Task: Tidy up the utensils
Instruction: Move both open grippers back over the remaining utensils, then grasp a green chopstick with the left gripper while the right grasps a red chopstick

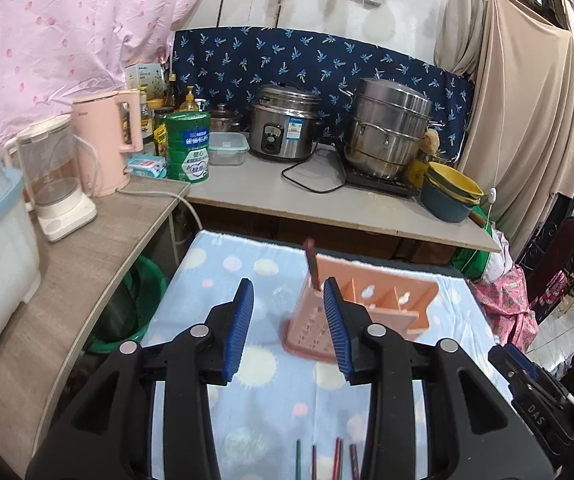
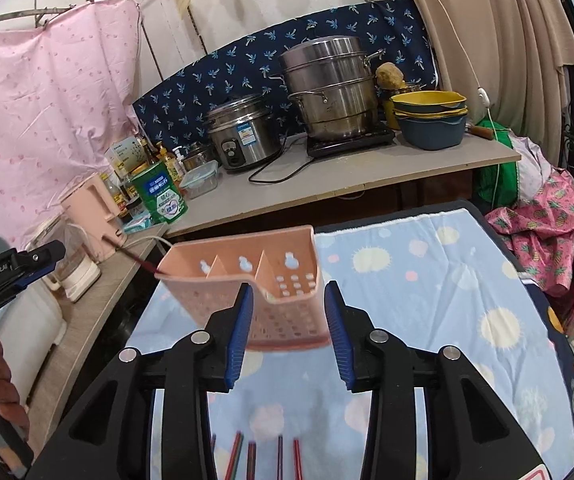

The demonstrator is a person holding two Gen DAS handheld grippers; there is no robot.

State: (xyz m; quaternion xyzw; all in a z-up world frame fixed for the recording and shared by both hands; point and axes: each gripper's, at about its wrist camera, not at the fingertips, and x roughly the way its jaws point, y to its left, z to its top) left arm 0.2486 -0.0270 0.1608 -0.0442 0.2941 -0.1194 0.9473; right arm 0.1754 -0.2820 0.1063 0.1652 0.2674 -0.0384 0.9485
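Both tongs, left (image 1: pixel 289 322) and right (image 2: pixel 289 320), apart, empty; pink holder (image 2: pixel 247 280) just ahead; chopsticks (image 2: pixel 263 454) lie below.

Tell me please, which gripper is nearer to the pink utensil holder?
Probably the right. The right gripper has its open fingers on either side of the pink utensil holder. The left gripper, also open, sits a little back from the holder's left corner.

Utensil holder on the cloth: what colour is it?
Salmon pink, perforated utensil holder; the right wrist view shows it best.
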